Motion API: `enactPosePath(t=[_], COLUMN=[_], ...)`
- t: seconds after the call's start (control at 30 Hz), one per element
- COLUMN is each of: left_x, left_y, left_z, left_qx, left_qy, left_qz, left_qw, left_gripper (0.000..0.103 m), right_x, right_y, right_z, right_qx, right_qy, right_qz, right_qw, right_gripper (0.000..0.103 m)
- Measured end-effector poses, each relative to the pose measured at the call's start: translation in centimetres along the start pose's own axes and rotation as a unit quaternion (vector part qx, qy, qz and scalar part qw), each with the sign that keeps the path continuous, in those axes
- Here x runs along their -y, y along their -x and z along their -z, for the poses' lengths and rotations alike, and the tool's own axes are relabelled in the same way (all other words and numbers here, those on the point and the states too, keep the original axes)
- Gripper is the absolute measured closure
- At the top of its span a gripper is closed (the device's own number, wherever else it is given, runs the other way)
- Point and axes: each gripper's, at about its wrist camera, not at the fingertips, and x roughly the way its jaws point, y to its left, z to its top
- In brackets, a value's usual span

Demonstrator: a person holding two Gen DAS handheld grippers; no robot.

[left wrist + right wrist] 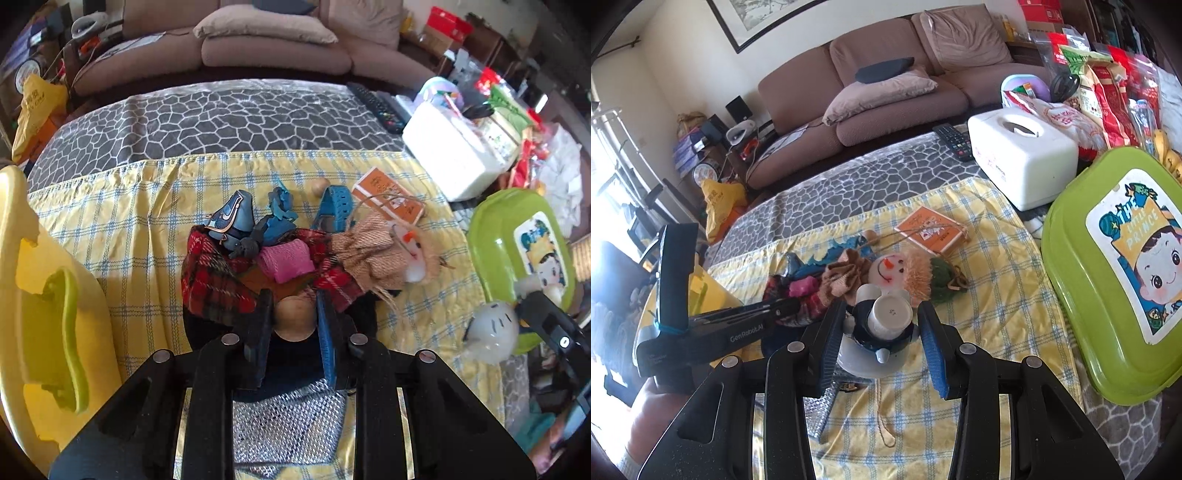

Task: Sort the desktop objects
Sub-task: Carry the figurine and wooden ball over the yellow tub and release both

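A living room with a brown sofa point(886, 85) sits behind the table, where a yellow checked cloth point(147, 206) lies over a grey stone-pattern cover point(221, 118).

My left gripper point(295, 328) is pinched on a wooden ball point(294, 319) at the near end of a rag doll point(280, 258). The doll's long axis runs away from this tool and off to its right — plaid body first, then a burlap collar, then the white painted face point(415, 254). Beyond it lie a blue figurine point(234, 221), a blue watch strap point(334, 208) and an orange booklet point(388, 199).

My right gripper point(882, 339) stands spread around a small white figurine point(882, 325) that lies between its fingers with its flat base turned toward the camera; I can't tell whether the pads touch it.

Only the right view shows the left tool's side, marked "GenRobot.AI", and the white tissue box point(1023, 158) from above. The green lid point(1108, 258) to the right of this tool reads "THE LITTLE PRINCE". Only the left view shows the yellow bin point(33, 295) at that tool's left.
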Motion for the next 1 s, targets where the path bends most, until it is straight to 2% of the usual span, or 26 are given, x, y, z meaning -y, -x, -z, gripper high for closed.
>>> enactPosePath(t=[0.23, 0.4, 0.63, 0.8, 1.0], left_x=[-1.6, -5.4, -11.7, -16.1, -20.7], left_y=[7.5, 11.5, 14.8, 14.4, 13.6], left_z=[1.4, 3.0, 4.4, 4.8, 5.8], left_qx=[0.065, 0.098, 0.144, 0.144, 0.126], left_qy=[0.019, 0.047, 0.083, 0.113, 0.140], left_qz=[0.080, 0.094, 0.055, 0.029, 0.015], left_qw=[0.9944, 0.9895, 0.9846, 0.9827, 0.9819], left_gripper=[0.081, 0.081, 0.081, 0.081, 0.081], right_x=[-3.2, -5.7, -10.6, -15.5, -21.5], right_y=[1.0, 0.7, 0.8, 0.3, -2.5], right_z=[-1.0, -1.2, -1.4, -1.2, 0.4], right_qx=[0.025, 0.028, 0.049, 0.056, 0.029], right_qy=[0.007, 0.016, 0.026, 0.046, 0.090], right_qz=[-0.043, -0.066, -0.128, -0.176, -0.195], right_qw=[0.999, 0.997, 0.990, 0.982, 0.976], right_gripper=[0.062, 0.062, 0.062, 0.062, 0.062])
